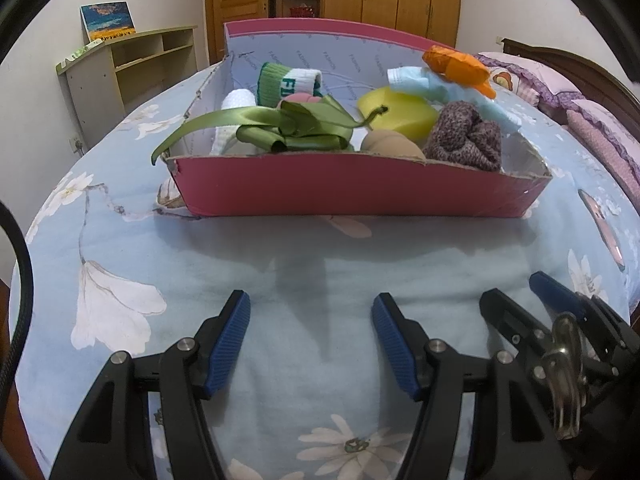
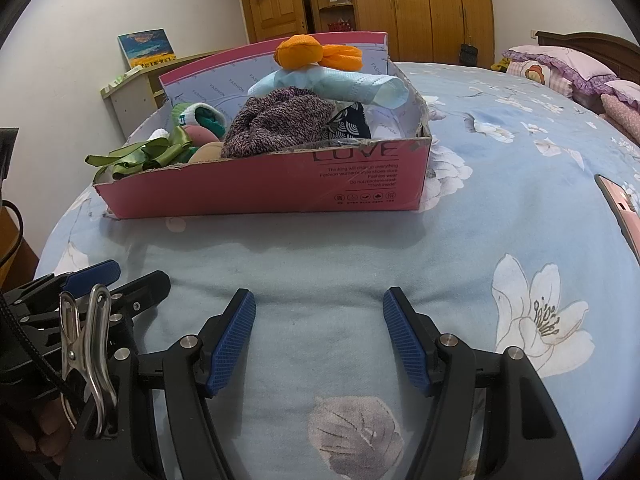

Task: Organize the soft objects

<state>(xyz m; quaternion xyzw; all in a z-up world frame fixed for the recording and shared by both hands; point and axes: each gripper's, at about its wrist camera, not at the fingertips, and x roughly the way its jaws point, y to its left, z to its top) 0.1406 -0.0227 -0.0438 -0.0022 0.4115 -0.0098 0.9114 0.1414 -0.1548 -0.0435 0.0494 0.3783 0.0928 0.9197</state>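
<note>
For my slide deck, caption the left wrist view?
Both open grippers, left and right, hover above the floral bedspread before a pink box full of soft items.

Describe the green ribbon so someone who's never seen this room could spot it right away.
On the flowered blue bedspread sits a pink cardboard box full of soft things. At its left end, in front of a green-and-white sock, lies the green ribbon. It is the only shiny, flat, looped strip there, and one long tail hangs out over the box's left corner.
</note>
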